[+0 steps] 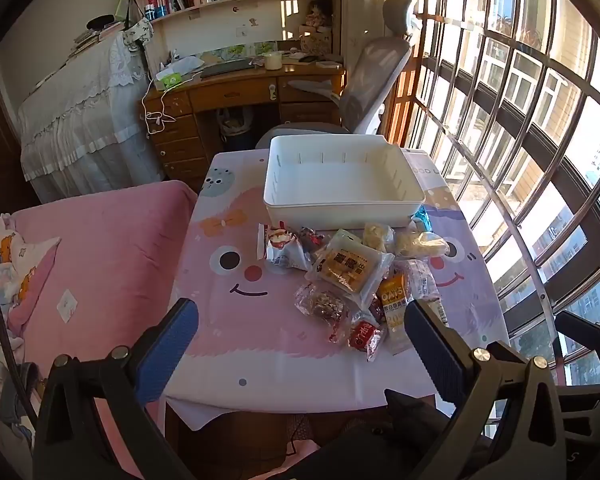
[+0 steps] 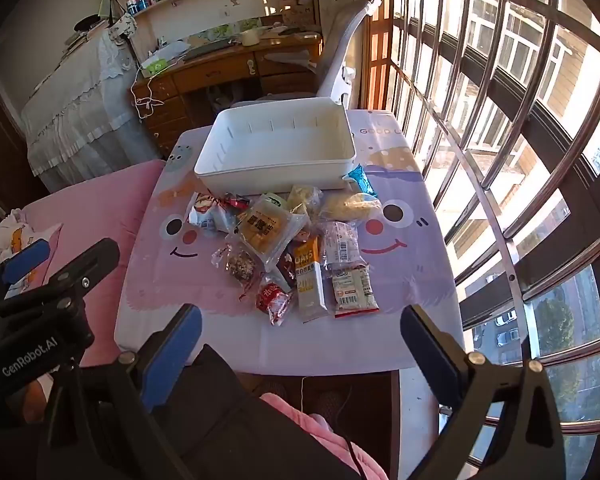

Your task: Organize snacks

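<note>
An empty white bin (image 1: 340,184) (image 2: 278,152) stands at the far end of a small table with a cartoon cloth (image 1: 236,320) (image 2: 172,292). Several wrapped snacks lie in a pile in front of it: a square cake pack (image 1: 350,266) (image 2: 266,234), an oats bar (image 1: 394,304) (image 2: 310,280), a red packet (image 1: 364,334) (image 2: 274,298), a white labelled packet (image 2: 354,286). My left gripper (image 1: 300,344) is open and empty over the table's near edge. My right gripper (image 2: 300,344) is open and empty, held short of the table's near edge.
A pink bed (image 1: 100,256) borders the table's left side. A barred window (image 1: 520,120) runs along the right. A grey office chair (image 1: 364,80) and a wooden desk (image 1: 236,96) stand behind the bin. The left gripper's body (image 2: 40,292) shows at left in the right wrist view.
</note>
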`<state>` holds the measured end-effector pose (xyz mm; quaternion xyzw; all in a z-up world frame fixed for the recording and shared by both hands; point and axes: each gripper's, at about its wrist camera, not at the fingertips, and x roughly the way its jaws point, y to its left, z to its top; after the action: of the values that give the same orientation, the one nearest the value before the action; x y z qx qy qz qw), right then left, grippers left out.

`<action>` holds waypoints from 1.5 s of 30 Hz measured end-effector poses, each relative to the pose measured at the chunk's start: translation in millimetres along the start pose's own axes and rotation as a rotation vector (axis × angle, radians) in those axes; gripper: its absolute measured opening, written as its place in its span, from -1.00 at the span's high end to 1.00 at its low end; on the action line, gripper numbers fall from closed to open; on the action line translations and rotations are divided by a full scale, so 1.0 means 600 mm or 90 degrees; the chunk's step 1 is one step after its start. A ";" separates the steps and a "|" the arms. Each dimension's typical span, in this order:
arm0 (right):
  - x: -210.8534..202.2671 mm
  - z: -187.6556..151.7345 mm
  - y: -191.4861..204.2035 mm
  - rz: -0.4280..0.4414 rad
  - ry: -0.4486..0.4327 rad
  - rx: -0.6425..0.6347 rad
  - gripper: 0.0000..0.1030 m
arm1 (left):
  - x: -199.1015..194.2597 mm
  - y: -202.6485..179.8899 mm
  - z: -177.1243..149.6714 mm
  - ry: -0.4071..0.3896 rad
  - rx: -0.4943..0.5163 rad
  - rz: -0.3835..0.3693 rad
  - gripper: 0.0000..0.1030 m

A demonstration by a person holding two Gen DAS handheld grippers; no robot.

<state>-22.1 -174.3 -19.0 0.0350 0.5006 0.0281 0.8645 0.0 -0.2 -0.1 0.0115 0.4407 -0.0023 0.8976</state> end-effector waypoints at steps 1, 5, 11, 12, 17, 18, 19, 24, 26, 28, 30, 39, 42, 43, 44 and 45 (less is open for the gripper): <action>0.001 0.000 0.000 -0.001 0.003 0.000 -0.95 | 0.000 0.000 0.000 0.000 0.000 0.000 -0.99; 0.002 0.002 0.001 0.000 0.004 0.000 -0.95 | 0.000 0.000 0.000 0.000 0.000 0.001 -0.99; 0.003 0.002 0.002 0.000 0.004 0.000 -0.95 | -0.001 0.000 0.000 0.000 0.001 0.005 -0.99; 0.003 0.002 0.002 0.000 0.003 0.000 -0.95 | -0.001 0.001 0.000 -0.001 0.001 0.006 -0.99; 0.005 0.002 0.002 -0.001 0.003 -0.001 -0.95 | -0.002 0.003 -0.003 -0.001 0.002 0.008 -0.99; 0.006 0.002 0.002 -0.002 0.004 -0.001 -0.95 | -0.002 0.003 -0.003 -0.001 0.002 0.007 -0.99; 0.003 0.001 0.003 -0.001 0.004 0.000 -0.95 | -0.002 0.003 -0.003 -0.001 0.002 0.007 -0.99; 0.001 0.002 0.006 -0.002 0.010 0.001 -0.95 | 0.001 0.010 -0.012 0.006 0.001 0.002 -0.99; 0.000 0.001 0.007 -0.004 0.012 0.001 -0.95 | 0.001 0.016 -0.016 0.008 0.001 0.001 -0.99; 0.004 0.002 0.006 -0.007 0.015 0.002 -0.95 | 0.001 0.017 -0.017 0.014 0.002 0.009 -0.99; 0.004 0.000 0.008 -0.009 0.016 0.003 -0.95 | 0.001 0.024 -0.019 0.016 0.001 0.009 -0.99; -0.002 -0.003 0.023 -0.022 0.020 0.006 -0.95 | -0.006 0.030 -0.009 0.007 0.017 0.004 -0.99; -0.003 -0.006 0.030 -0.027 0.019 0.014 -0.95 | 0.001 0.038 -0.008 0.012 0.022 -0.001 -0.99; -0.002 -0.007 0.031 -0.027 0.020 0.019 -0.95 | 0.003 0.041 -0.008 0.016 0.024 -0.005 -0.99; -0.002 -0.009 0.034 -0.028 0.021 0.025 -0.95 | 0.006 0.044 -0.008 0.019 0.027 -0.008 -0.99; -0.001 -0.011 0.035 -0.030 0.022 0.031 -0.95 | 0.009 0.047 -0.009 0.022 0.030 -0.010 -0.99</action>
<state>-28.6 -153.0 -19.8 0.0436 0.5168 -0.0037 0.8550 -0.4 27.9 -7.2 0.0292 0.4562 -0.0197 0.8892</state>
